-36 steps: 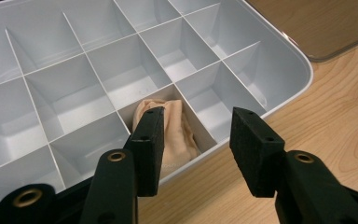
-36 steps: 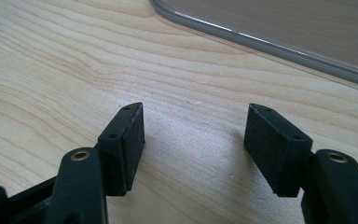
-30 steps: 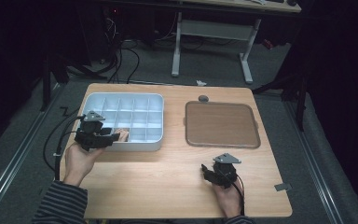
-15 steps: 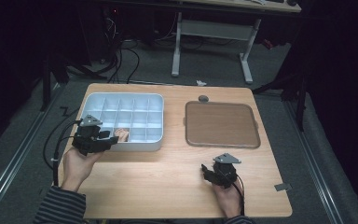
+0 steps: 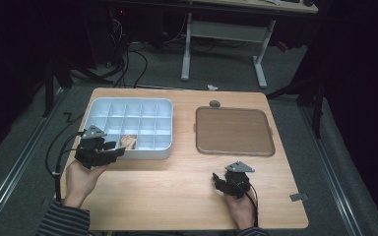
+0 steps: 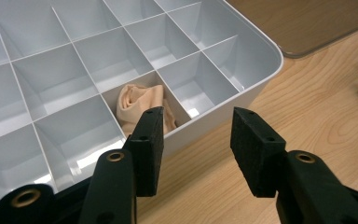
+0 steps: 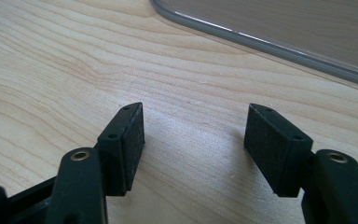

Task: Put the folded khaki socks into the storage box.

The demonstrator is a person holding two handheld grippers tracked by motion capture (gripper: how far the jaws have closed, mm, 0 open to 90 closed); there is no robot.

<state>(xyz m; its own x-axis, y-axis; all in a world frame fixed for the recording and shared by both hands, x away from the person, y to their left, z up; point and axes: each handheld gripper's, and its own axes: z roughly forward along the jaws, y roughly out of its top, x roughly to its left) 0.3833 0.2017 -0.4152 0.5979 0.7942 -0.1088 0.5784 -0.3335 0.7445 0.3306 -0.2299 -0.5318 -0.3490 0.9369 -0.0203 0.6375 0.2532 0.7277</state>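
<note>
A rolled beige cloth [image 6: 142,108] already sits in a front-row compartment of the white divided box [image 5: 96,105], both the left hand-held gripper [image 6: 196,142] and right hand-held gripper [image 7: 195,140] are spread and empty, so the placing looks done, with nothing else loose on the worktop [image 5: 177,182] to sort.

No readable text, labels or numbers anywhere (all surfaces blank).
</note>
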